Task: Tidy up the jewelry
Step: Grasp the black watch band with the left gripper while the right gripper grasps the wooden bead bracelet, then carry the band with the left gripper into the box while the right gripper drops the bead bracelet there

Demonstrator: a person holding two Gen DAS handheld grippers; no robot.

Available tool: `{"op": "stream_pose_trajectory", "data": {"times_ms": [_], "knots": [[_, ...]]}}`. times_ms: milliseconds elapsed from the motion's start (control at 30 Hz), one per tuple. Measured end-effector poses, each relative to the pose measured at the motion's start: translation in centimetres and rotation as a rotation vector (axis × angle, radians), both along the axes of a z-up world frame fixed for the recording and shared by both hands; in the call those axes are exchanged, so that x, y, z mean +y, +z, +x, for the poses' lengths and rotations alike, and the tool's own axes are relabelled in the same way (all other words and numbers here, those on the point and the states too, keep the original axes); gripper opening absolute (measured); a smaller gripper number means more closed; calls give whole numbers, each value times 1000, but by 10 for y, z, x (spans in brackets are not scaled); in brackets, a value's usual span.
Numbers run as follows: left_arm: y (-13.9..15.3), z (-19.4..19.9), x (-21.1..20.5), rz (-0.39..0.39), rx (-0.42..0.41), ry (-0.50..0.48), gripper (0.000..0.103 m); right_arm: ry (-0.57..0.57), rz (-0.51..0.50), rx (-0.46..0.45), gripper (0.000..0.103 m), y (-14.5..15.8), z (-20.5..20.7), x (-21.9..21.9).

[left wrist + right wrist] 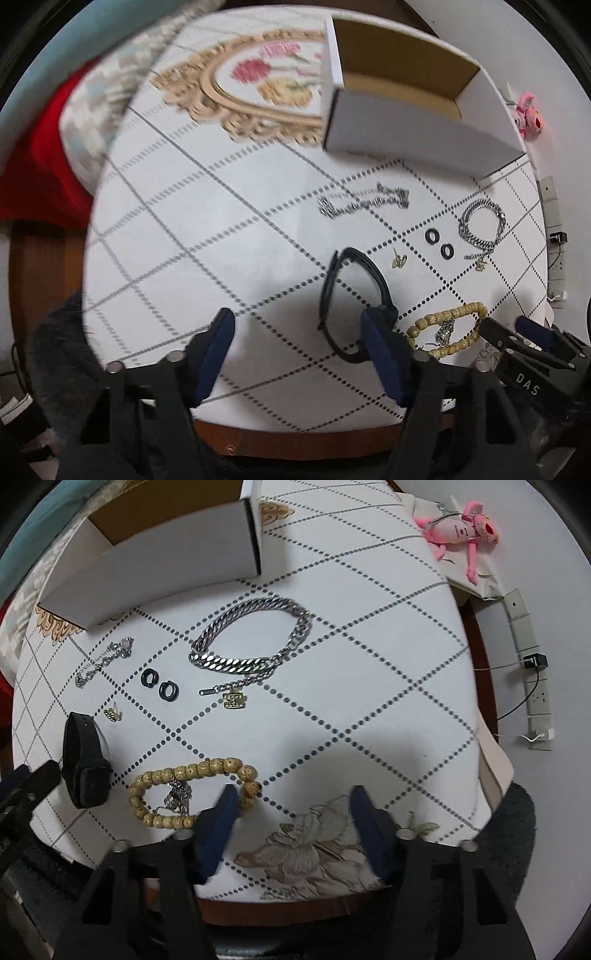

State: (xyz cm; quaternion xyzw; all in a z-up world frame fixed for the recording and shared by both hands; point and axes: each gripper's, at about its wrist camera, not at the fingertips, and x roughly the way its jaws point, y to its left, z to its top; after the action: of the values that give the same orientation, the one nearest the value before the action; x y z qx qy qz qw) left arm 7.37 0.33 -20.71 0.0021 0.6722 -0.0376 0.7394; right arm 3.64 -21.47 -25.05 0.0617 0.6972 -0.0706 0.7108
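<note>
L gripper (pixel 295 332) is hanging low over the tablecloth (pixel 207 236), jaws apart w/ nothing between them; its right pad is sitting just beside the watch (pixel 351 291), maybe overlapping the strap, can't tell if touching. R gripper (pixel 291 805) is likewise standing open and empty, left pad right at the edge of the bead bracelet (pixel 192 790), which is ringing a small silver charm (pixel 177 794).

Jewelry is all lying loose on the cloth: chain (pixel 251 638) w/ gold pendant (pixel 234 699), two black rings (pixel 159 683), thin silver chain (pixel 103 661), gold earring (pixel 112 713). Box (pixel 147 554) is sitting empty at the far side.

Judging by this, it's the approach/first-pick step; nothing's in the box yet. Next move prob. needs each gripper shifting sideways so a piece sits between the pads, then closing, lifting, carrying to box.
</note>
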Motion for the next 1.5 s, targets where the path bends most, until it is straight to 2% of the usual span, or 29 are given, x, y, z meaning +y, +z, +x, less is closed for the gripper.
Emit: {"op": "stream_pose_trajectory", "data": {"times_ms": [33, 100, 167, 233, 300, 333, 367, 467, 700, 1067, 1333, 1500], "knots": [[-6, 1, -1, -11, 14, 1, 43, 2, 5, 5, 51, -4, 0, 2], [-15, 0, -2, -21, 36, 5, 36, 11, 14, -9, 44, -6, -1, 4], [-20, 0, -2, -13, 34, 3, 27, 12, 14, -18, 42, -5, -2, 5], [-22, -1, -2, -7, 16, -7, 16, 18, 11, -35, 40, -6, -4, 8], [-23, -1, -3, 15, -8, -24, 6, 23, 5, -54, 31, -3, -7, 13], [-23, -2, -2, 16, -17, -25, 6, 26, 1, -62, 18, -1, -8, 16], [-24, -2, -2, 19, -21, -27, 5, 28, -5, -66, 10, -1, -9, 18], [-23, -2, -1, 33, -43, -39, 5, 15, 13, -74, 9, 3, -9, 23], [-5, -5, -5, 44, -91, -63, 4, -67, 160, -115, 9, 24, -12, 6], [49, -6, -21, -18, -192, -69, 4, 1, 245, -258, 9, 91, 10, -2], [92, 59, -31, -113, -259, -59, 4, 58, 305, -410, 9, 165, 56, -3], [96, 106, -39, -134, -251, -73, 4, 84, 318, -425, 9, 172, 109, 3]]}}
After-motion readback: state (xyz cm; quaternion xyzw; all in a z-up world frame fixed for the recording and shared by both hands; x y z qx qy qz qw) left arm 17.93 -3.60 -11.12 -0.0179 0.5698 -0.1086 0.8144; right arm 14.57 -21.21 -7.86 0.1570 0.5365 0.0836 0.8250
